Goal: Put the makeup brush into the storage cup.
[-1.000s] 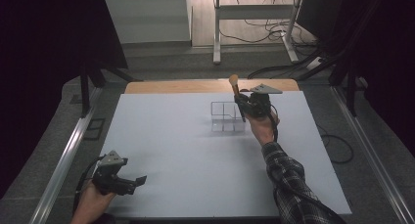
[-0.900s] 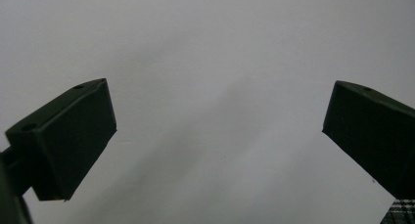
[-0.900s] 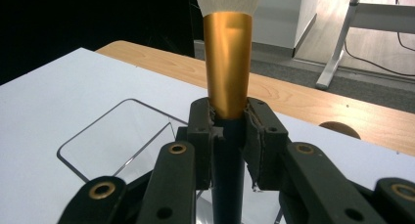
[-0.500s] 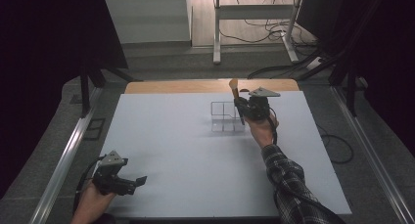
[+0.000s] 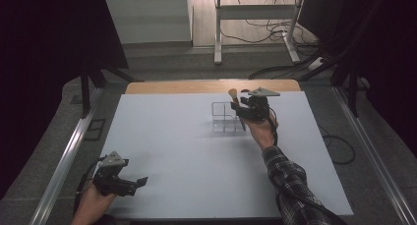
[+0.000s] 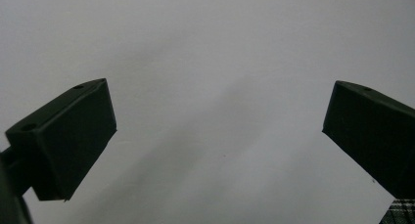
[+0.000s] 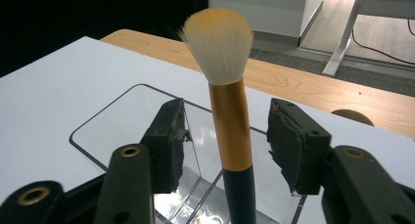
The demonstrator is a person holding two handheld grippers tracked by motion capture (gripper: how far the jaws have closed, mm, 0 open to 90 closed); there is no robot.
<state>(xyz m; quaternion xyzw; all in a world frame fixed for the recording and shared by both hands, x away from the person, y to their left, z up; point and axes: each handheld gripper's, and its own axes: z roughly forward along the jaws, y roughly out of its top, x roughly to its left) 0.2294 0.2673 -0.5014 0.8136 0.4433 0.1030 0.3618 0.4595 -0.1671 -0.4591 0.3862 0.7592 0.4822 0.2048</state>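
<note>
A makeup brush (image 7: 230, 126) with a white tuft, gold ferrule and dark handle stands upright in a clear plastic organizer (image 7: 122, 116) at the far middle of the white table. In the high view the brush (image 5: 232, 93) sticks out of the organizer (image 5: 222, 119). My right gripper (image 7: 229, 141) flanks the handle; its jaws have just been opening, and a gap shows on each side of the brush. In the high view the right gripper (image 5: 241, 112) hovers at the organizer's right compartment. My left gripper (image 5: 137, 182) rests open at the near left corner, and nothing lies between its jaws (image 6: 220, 131).
The white tabletop (image 5: 196, 161) ends in a wooden strip (image 5: 172, 86) at the far edge. A metal rail (image 5: 64, 156) runs along the left side. Cables (image 5: 339, 146) lie on the floor at the right, and white desk legs (image 5: 217, 43) stand beyond the table.
</note>
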